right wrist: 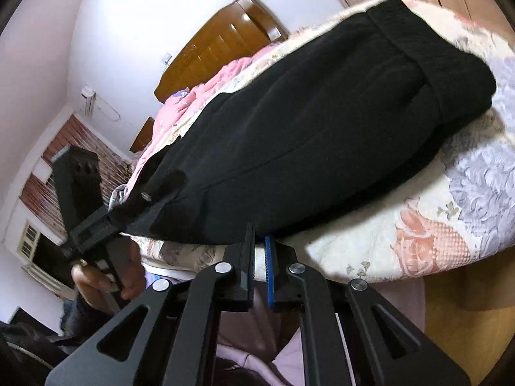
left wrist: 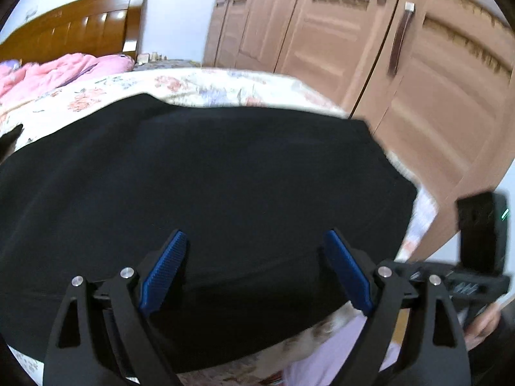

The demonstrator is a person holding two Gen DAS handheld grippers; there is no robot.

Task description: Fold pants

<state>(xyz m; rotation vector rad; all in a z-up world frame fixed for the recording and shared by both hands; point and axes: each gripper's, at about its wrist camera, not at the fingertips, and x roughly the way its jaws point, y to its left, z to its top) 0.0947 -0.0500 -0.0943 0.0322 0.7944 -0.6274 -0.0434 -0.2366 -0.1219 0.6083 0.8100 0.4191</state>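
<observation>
Black pants (left wrist: 209, 177) lie folded flat on a floral bedspread (left wrist: 180, 83). In the left wrist view my left gripper (left wrist: 256, 241) is open, its blue pads spread over the near edge of the pants, nothing between them. In the right wrist view the pants (right wrist: 305, 122) show with the waistband at the upper right. My right gripper (right wrist: 260, 234) has its jaws nearly closed at the pants' near edge, with only a thin gap and no cloth seen between them. The left gripper (right wrist: 154, 199) also shows there, resting on the pants' left end.
A pink quilt (left wrist: 48, 74) and wooden headboard (left wrist: 74, 29) lie at the far end of the bed. Wooden wardrobe doors (left wrist: 386, 48) stand to the right. The bed edge (right wrist: 402, 251) runs close to my grippers. The person's lilac clothing (right wrist: 244, 321) is below.
</observation>
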